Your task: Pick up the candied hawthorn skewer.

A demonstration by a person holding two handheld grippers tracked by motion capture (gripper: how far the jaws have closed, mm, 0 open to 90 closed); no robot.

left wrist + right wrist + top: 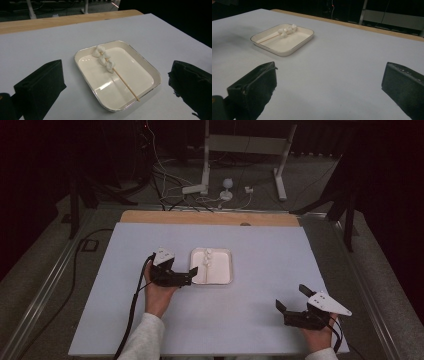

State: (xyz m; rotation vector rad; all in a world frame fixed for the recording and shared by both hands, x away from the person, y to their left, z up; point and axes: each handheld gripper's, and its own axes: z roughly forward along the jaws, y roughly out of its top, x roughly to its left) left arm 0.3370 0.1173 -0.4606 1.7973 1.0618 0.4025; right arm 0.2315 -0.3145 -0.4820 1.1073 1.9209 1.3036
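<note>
- Left gripper (191,275) sat at centre-left of the high view, its jaws spread apart and holding nothing, their tips just at the near-left rim of the tray (229,277).
- Seen from the left gripper view, the jaws framed the tray (82,72) from lower left and lower right, with the skewer (126,86) lying between them and a little ahead.
- Right gripper (292,302) rested in the lower right of the high view, well apart from the tray, its jaws also wide and empty.
- In the right gripper view the tray (297,46) lay far off in the upper left of the frame, across bare worktop (352,57).
- Marshmallows (103,58) were bunched on the skewer's far end, white lumps touching one another, in the upper left part of the tray in the left gripper view.
- Its long axis ran diagonally there, from the marshmallow end at upper left down to the bare wooden tip near the tray's lower-right rim; that bare end pointed toward the left gripper's side.
- In the high view the stick ran roughly away from the person, the marshmallows (207,255) at the far end.
- To my eye the step in hand was the approach to pick the skewer up by its bare stick.
- Next, I judged, the left gripper would need to come over the rim, line its jaws across the thin stick and close gently, since so slim a stick lying flat could roll or slip.
</note>
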